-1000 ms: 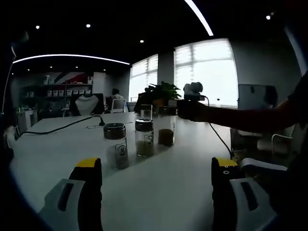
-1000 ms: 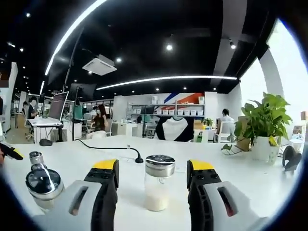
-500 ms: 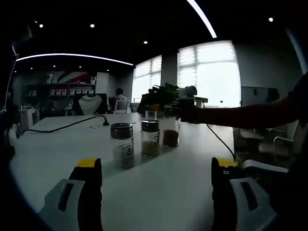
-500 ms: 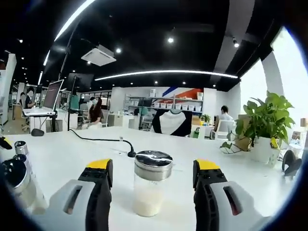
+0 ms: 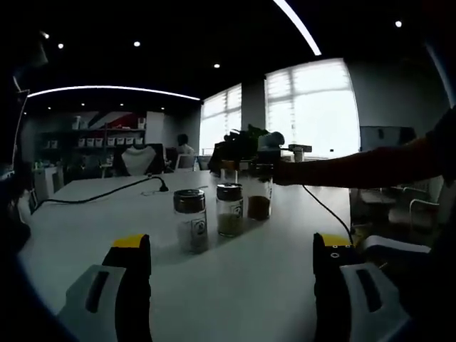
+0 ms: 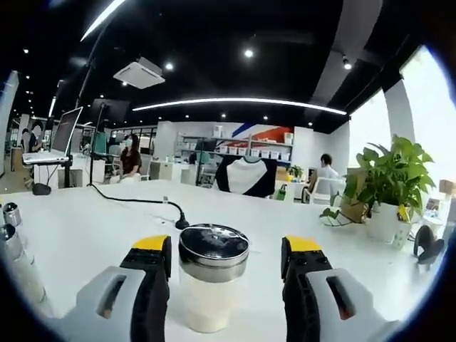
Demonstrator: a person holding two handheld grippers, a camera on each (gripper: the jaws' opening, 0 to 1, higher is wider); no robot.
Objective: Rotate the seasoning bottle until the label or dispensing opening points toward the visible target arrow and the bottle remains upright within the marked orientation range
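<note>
- The turn itself had not begun, by my read: the seasoning bottle [image 6: 212, 279] stood upright on the white worktop [image 6: 92, 228], untouched, with white powder in the bottom and a shiny metal cap on top.
- The right claw [image 6: 226, 285] was spread wide, one yellow-tipped jaw on each side of the bottle, and a gap showed between jaw and glass on both sides. Bracketed, but not gripped.
- Position looked good: the bottle sat nearly centred between the jaws and close in, so closing on the glass seemed to be the next step.
- No label faced this camera and the cap's opening could not be made out; no target arrow was visible on the worktop either, so which way it needed to rotate could not be told.
- In the left gripper view the left claw [image 5: 231, 274] hung open too, holding nothing, well back from the action.
- Ahead of it stood a row of other jars [image 5: 217, 217], with the person's arm [image 5: 356, 167] reaching in from the right to the far end of that row.
- Left to do, as I judged it: grasp, rotate to the arrow, keep the bottle upright, release. Essentially the whole job.
- A potted plant [image 6: 388, 189] sat off to the side, well apart from the bottle.
</note>
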